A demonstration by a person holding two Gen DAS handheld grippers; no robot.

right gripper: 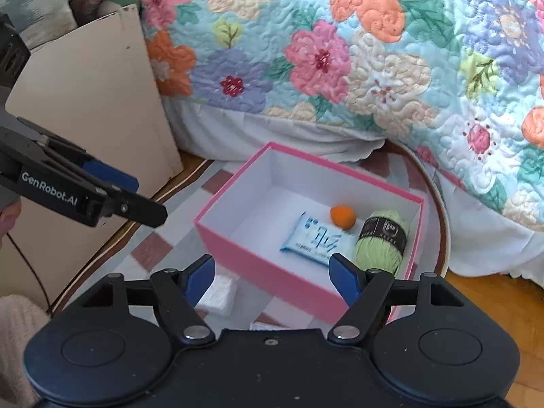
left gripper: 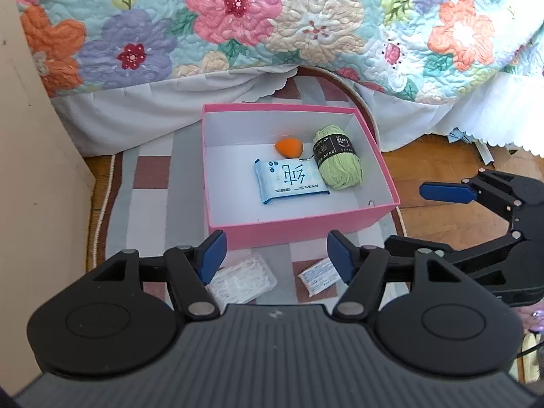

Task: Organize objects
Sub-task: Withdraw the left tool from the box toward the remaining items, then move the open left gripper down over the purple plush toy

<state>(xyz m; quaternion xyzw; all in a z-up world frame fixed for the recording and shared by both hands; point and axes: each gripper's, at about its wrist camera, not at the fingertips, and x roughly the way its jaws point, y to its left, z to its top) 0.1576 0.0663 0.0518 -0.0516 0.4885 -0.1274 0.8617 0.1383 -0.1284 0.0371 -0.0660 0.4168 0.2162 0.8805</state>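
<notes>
While my grippers are blocking two packets (left gripper: pixel 241 280) | box (left gripper: pixel 384 170) is holding wipes (left gripper: pixel 289 180), yarn (left gripper: pixel 338 158), sponge (left gripper: pixel 289 147) | left gripper (left gripper: pixel 277 260), right gripper (right gripper: pixel 272 277) are gaping, empty

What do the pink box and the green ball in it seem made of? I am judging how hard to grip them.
The pink box looks like matte cardboard: thin straight walls, white inside, sharp folded corners. The green ball looks like soft cotton yarn: wound strands show, and its dark paper band seems to read "cotton". It would likely squash under pressure.
</notes>
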